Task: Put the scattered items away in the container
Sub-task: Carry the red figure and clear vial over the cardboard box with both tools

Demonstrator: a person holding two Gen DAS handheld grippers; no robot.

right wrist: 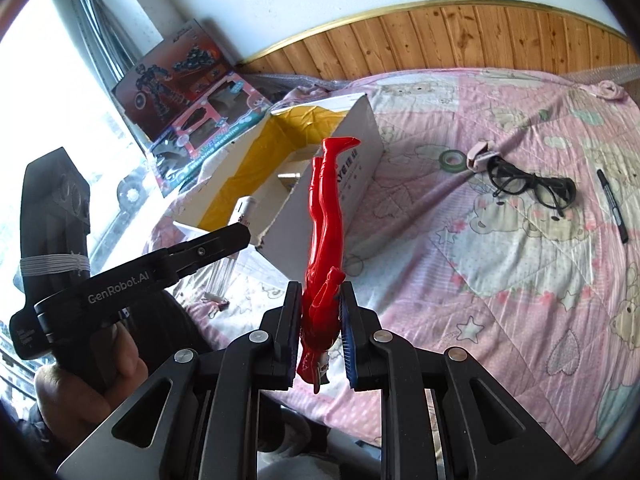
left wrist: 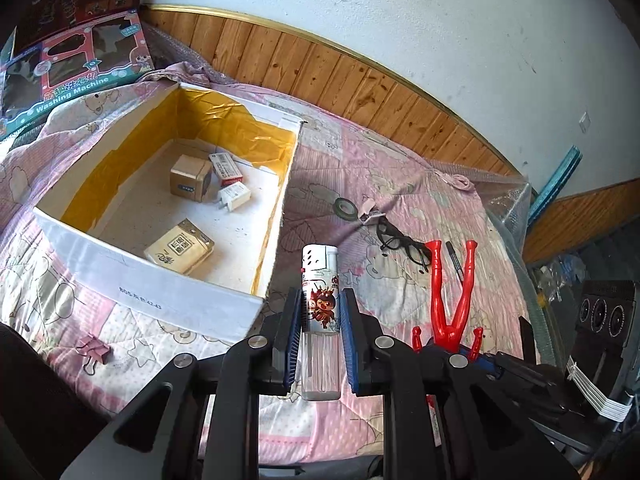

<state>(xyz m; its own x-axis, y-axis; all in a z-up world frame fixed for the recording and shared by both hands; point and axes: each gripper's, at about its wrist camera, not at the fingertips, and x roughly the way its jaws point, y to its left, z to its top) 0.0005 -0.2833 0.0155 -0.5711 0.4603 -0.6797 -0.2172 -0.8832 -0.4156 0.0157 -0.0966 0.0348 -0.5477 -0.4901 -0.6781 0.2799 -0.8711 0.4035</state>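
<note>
Left tongs [left wrist: 320,320] clamped on a tall clear-bodied lighter with a white cap and a red cartoon label [left wrist: 320,300]. Lighter held upright between the blue pads, above the pink cartoon-print quilt on the bed [left wrist: 420,184], just beside the near right corner of the box.

Right tongs [right wrist: 320,320] clamped on a glossy red plastic doll figure [right wrist: 326,216]. Gripped around the torso, head toward the camera, legs pointing away toward the box. In the left wrist view the same figure shows at the right, legs spread in a V.

White cardboard box with yellow tape lining its inner walls [left wrist: 160,292] sits on the quilt, open at the top. Inside: a small brown carton [left wrist: 190,178], a red-and-white packet [left wrist: 226,168], a white plug adapter [left wrist: 234,196], a tan tissue pack [left wrist: 180,246].

Loose on the quilt: a dark green tape roll [left wrist: 346,208], black-framed glasses [left wrist: 402,244], a black marker pen [right wrist: 612,204], a pink binder clip [left wrist: 94,352].

A person's hand [right wrist: 100,376] grips the left tool's handle.
</note>
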